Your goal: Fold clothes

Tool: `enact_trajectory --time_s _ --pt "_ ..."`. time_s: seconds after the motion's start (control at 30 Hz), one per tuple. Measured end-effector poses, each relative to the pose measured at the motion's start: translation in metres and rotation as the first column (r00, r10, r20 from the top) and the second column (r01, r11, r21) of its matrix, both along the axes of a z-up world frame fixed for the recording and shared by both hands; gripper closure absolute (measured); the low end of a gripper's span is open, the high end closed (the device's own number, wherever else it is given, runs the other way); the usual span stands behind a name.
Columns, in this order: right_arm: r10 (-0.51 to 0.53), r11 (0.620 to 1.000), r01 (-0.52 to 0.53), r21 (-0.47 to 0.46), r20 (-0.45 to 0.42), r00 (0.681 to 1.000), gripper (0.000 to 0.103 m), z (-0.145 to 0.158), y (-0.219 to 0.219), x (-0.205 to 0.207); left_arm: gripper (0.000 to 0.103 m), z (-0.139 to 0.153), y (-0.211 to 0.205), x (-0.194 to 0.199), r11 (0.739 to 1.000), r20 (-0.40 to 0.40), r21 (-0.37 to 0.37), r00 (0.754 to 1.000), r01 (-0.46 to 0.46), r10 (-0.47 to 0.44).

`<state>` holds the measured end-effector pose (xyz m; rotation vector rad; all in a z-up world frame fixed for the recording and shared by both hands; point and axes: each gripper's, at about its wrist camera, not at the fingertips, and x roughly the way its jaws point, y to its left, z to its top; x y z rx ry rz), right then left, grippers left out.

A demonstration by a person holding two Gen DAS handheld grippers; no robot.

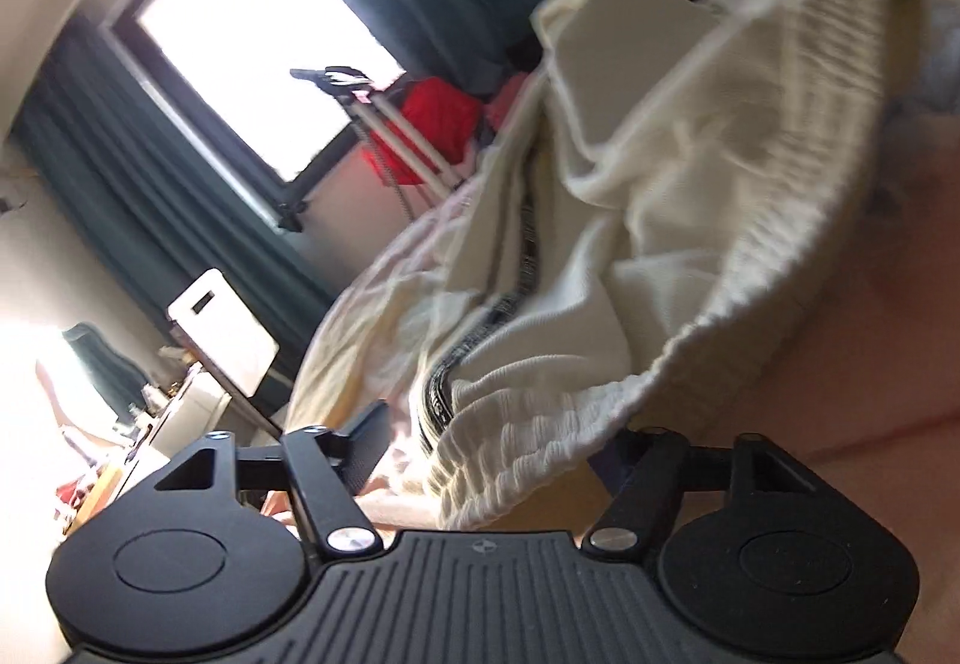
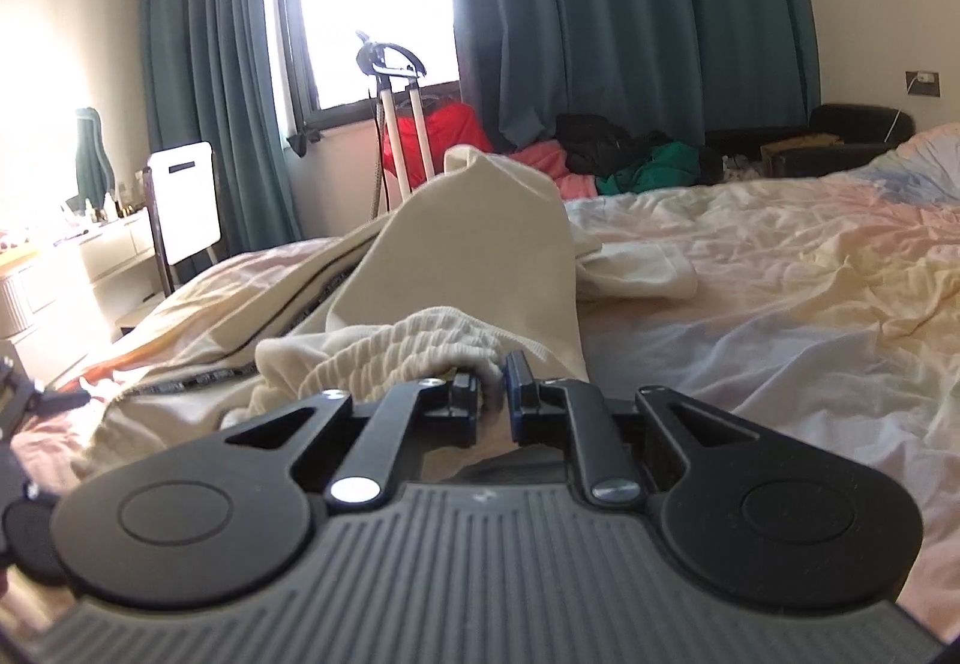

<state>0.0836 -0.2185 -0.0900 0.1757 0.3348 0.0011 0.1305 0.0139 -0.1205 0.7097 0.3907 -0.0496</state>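
- Only your right wrist view is showing the bed [image 2: 780,268] level, with the cream trousers [image 2: 480,220] lying across it.
- Your right gripper [image 2: 493,398] is pinching their ribbed waistband [image 2: 420,346].
- Your left gripper [image 1: 492,442] is tilting; the waistband [image 1: 600,424] is hiding its fingertips, so I cannot tell its grip.

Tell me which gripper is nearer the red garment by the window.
Hard to call. The right gripper grips the cream garment's waistband on the bed; the left gripper holds its other end. The red garment lies beyond both.
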Motion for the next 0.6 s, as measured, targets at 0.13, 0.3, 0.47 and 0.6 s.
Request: enact_trajectory --time_s 0.13,0.3,0.47,0.6 --pt "0.001 0.999 -0.004 -0.036 -0.079 0.997 0.089 -0.012 0.005 0.009 0.08 0.019 0.013 0.019 0.99 0.041 -0.121 0.996 -0.079 0.085" --pt "0.019 0.993 -0.043 -0.113 -0.207 0.978 0.061 -0.039 0.015 0.026 0.093 0.052 0.043 0.028 0.934 0.062 -0.327 0.983 -0.145 0.174" --pt "0.045 0.985 -0.082 -0.152 -0.235 0.971 0.068 -0.044 0.019 0.027 0.093 0.067 0.072 0.023 0.84 0.018 -0.515 0.977 -0.173 0.212" --pt "0.128 0.955 -0.162 -0.247 -0.148 0.981 0.087 -0.016 0.04 0.0 0.093 0.062 0.097 0.018 0.783 -0.033 -0.583 0.969 -0.218 0.245"
